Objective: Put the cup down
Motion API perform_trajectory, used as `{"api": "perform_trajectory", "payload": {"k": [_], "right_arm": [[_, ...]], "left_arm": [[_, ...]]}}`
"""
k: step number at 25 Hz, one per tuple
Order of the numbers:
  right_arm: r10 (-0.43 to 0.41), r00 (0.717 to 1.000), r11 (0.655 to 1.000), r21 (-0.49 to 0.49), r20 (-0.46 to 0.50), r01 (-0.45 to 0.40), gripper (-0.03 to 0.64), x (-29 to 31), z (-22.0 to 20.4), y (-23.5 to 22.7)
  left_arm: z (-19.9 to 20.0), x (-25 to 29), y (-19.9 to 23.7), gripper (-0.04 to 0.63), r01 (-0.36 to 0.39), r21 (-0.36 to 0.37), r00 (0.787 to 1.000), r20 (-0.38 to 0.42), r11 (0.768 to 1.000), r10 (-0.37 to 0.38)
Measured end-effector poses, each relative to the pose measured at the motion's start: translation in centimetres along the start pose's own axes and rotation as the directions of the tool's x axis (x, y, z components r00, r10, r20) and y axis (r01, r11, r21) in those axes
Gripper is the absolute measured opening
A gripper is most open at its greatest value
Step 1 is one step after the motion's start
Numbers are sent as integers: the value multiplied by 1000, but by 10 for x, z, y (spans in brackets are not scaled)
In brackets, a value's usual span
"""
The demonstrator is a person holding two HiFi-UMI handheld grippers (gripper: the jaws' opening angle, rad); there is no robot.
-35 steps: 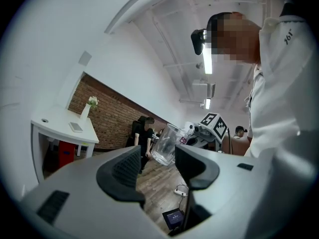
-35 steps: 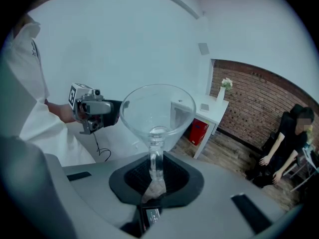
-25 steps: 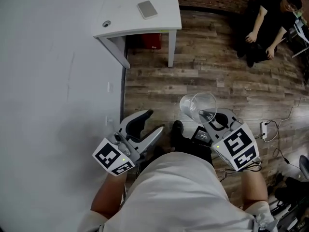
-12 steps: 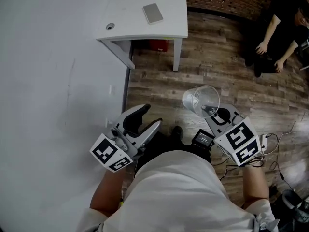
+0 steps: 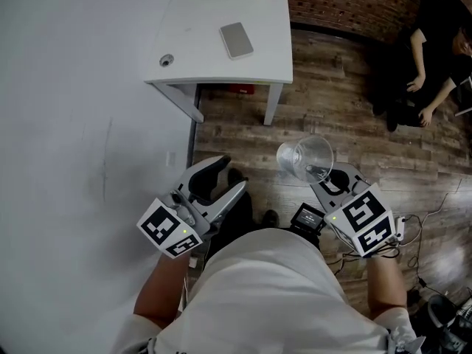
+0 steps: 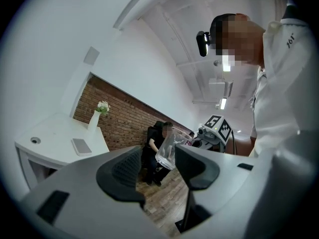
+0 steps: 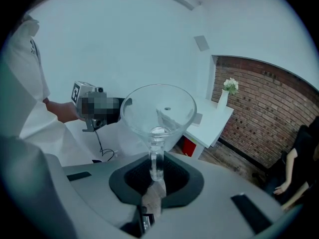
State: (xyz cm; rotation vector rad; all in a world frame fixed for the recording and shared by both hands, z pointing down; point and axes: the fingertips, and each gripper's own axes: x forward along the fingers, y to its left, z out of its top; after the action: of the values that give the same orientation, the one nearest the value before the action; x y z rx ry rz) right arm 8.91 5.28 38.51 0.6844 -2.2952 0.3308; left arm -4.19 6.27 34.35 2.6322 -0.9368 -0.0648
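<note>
A clear plastic cup [image 5: 304, 159] hangs tilted above the wooden floor, with my right gripper [image 5: 322, 174] shut on its thin wall. In the right gripper view the cup [image 7: 158, 108] stands just beyond the pads [image 7: 172, 176], and its wall runs down between them. My left gripper [image 5: 227, 179] is held at the same height to the left, open, with nothing between its fingers. From the left gripper view the cup [image 6: 167, 151] shows through the gap of that gripper [image 6: 157, 171], with the right gripper's marker cube [image 6: 218, 128] behind it.
A white table [image 5: 221, 65] stands ahead by the white wall, with a phone [image 5: 237, 40] lying flat on it and a white vase [image 7: 222, 98] with flowers at its far end. A person [image 5: 435, 57] sits at the far right. Cables [image 5: 417, 231] lie on the floor at right.
The table and the seated person have shifted in the head view, the table now nearer my grippers. The right gripper still holds the cup; the left stays open.
</note>
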Motion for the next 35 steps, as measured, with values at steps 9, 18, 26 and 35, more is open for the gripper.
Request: {"api": "perform_trajectory", "payload": {"k": [9,18,26,35], "right_arm": [[-32,999,998,63,12,31,35,47,93,-44],[-42,999,993,111,3,41,35,83,159,-88],[-13,1000,996,86,-17,14,35,93,167,-105],[30,999,997,77,-40,-27,35,100,167,-146]], "left_arm": [[66,17,101,204,46,-27,999,-22,999,-46],[111,38,170,204,59,-50,996,-57,997,-62],[114,54,189,204,37,-54,999,-35,998,-39],[113,88,204,204,-13,-76,999,-45,997,10]]}}
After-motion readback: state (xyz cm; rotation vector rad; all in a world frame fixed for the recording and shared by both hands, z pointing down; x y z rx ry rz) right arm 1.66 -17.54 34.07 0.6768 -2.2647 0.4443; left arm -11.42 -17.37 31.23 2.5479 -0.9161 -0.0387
